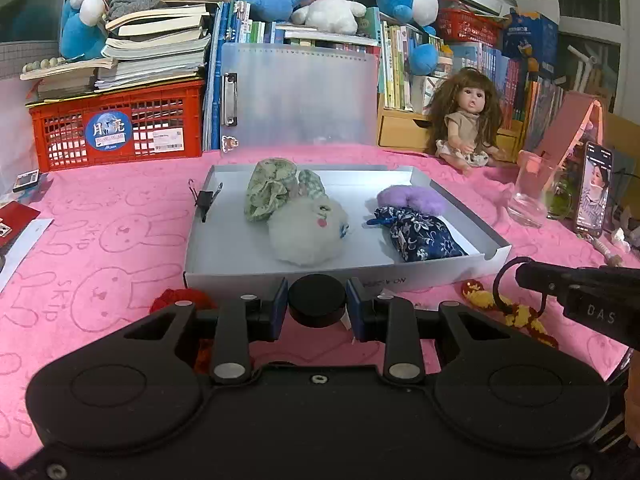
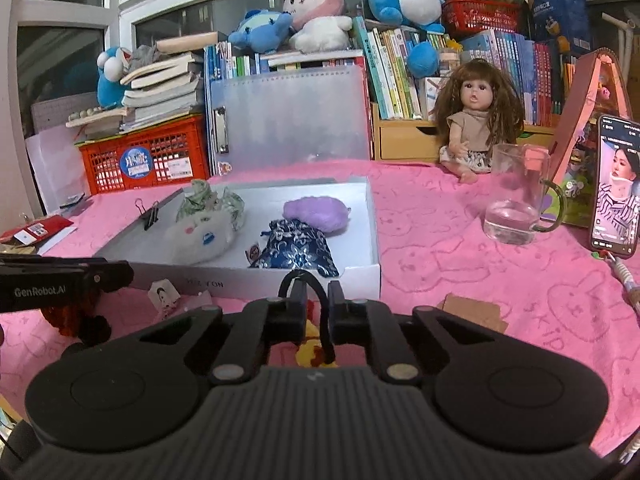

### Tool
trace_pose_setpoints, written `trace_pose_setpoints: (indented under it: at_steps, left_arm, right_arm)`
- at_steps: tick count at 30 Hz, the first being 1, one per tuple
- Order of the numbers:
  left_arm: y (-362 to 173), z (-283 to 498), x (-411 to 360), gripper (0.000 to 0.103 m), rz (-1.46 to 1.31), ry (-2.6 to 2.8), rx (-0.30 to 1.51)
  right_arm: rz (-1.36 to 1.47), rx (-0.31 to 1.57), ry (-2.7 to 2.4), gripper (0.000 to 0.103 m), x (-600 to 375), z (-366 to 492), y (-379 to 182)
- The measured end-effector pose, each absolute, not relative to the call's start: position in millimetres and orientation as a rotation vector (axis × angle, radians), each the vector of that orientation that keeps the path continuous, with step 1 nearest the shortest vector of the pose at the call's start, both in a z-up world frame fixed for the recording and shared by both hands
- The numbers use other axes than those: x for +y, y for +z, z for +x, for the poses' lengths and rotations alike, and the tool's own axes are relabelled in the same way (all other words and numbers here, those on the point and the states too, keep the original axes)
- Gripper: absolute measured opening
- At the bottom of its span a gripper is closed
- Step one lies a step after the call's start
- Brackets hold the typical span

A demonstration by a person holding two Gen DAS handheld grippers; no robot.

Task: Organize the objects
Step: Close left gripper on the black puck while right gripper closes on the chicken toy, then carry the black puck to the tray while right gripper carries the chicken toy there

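Pinched between the blue pads of the left gripper is a round black puck, its jaws pressed against either side of it. Just past that puck stands the near wall of a shallow white box on the pink cloth. Below the left finger, against the cloth, peeks a red crocheted piece.

Inside the box, straight ahead of the left jaws, lies a fluffy white plush, with a green patterned pouch touching its far side. Right of these sit a dark blue floral pouch and, behind it, a purple fuzzy piece. A black binder clip grips the box's left wall.

Nearly together, the right gripper has its jaws nipping a thin black cord loop that hangs down to a yellow crocheted piece on the cloth beneath.

Further right of the right jaws are a glass mug and an upright phone; a doll sits beyond the box.
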State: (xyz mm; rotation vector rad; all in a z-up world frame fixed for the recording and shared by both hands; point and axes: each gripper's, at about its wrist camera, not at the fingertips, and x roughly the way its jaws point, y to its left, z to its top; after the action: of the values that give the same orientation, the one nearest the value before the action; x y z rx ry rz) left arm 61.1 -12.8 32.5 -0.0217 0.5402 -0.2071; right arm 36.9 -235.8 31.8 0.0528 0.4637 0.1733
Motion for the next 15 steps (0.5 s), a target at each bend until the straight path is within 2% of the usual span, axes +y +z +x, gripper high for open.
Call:
trace_pose_setpoints:
  at_steps: [4,6,7,15]
  left_arm:
    - [30,62,-13,0.030,-0.019,-0.203,0.550]
    - [29,62,-12,0.030,-0.023,-0.201,0.554]
    - [28,62,-12,0.030,-0.025,-0.200,0.554]
    - [26,63,-12,0.030,-0.022,-0.202,0.559]
  right_arm:
    - [0.054,0.491,0.178,0.024,-238,38,25]
    - [0.046,0.503,0.177,0.037,-237,39,23]
    - [0.044,0.509,0.179,0.040,-236,39,21]
    - [0.017,0.553,0.186,0.046,-231,42,13]
